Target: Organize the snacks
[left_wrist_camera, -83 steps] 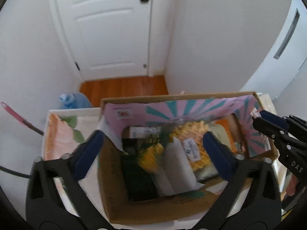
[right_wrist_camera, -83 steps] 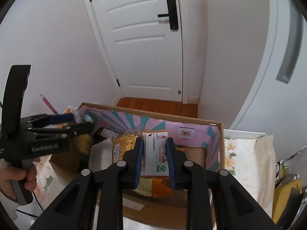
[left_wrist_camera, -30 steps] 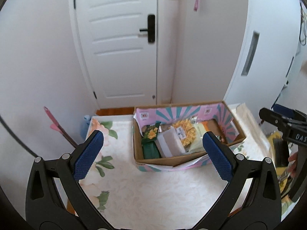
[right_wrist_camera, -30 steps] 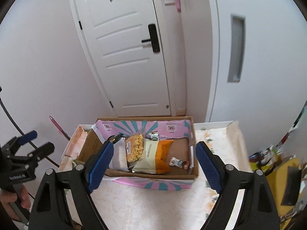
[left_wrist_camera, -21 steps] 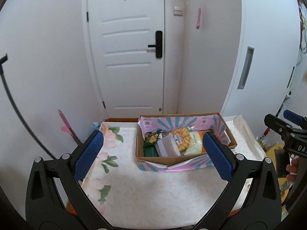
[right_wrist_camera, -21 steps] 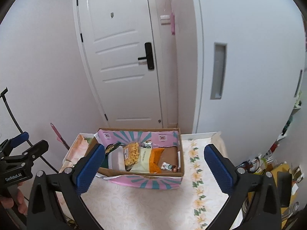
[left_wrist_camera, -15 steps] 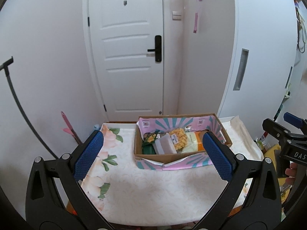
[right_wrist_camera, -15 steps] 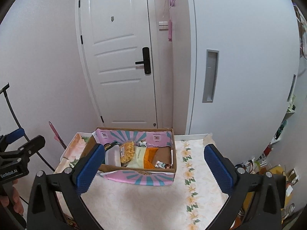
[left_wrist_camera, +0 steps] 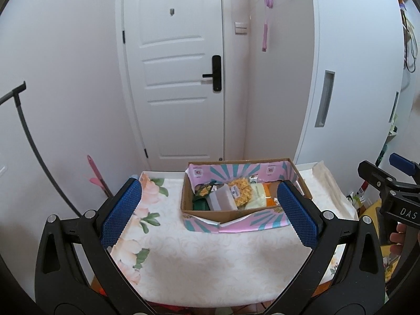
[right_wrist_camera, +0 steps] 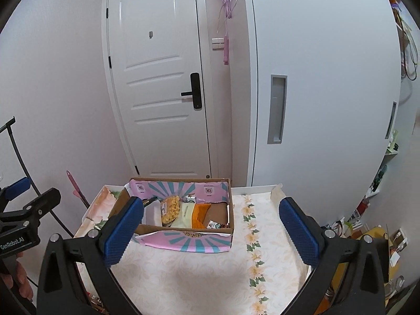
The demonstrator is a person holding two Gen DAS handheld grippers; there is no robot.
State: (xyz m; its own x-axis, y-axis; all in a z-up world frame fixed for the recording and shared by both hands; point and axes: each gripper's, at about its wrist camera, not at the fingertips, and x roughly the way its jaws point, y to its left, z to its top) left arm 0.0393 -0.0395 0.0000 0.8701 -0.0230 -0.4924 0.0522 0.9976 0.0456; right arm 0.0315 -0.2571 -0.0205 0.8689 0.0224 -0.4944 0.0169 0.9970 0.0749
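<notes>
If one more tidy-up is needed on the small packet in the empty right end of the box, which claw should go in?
Right, probably. The small packet lies at the right end of the cardboard box, nearer the right claw. The left claw faces the crowded left end. Both are open, empty and short of the box.

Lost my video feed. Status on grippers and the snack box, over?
Left gripper open, empty. Right gripper open, empty. Snack packets sit in the cardboard box on the table. Nothing in the way.
</notes>
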